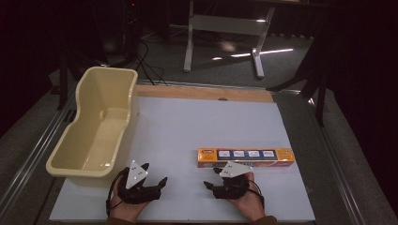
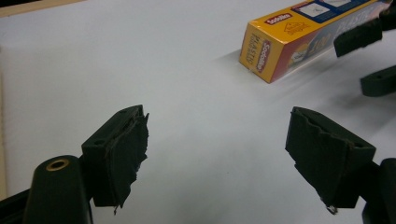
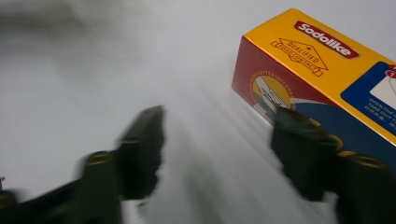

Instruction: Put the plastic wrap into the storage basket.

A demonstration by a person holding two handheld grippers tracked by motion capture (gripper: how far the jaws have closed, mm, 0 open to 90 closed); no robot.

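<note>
Right tongs [image 1: 217, 179], wide and empty like the left tongs [image 1: 156, 174], sit nearest the box [image 1: 245, 157], whose long axis runs crosswise just ahead.

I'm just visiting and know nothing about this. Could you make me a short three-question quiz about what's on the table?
1. True or false: the cream tub has something in it.
2. Which claw is nearer the orange box: the left claw or the right claw?
3. Multiple choice: the box is A) standing on end, B) lying flat on the white table, C) held in the air.

Key: 1 false, it looks empty. 2 the right claw. 3 B.
</note>
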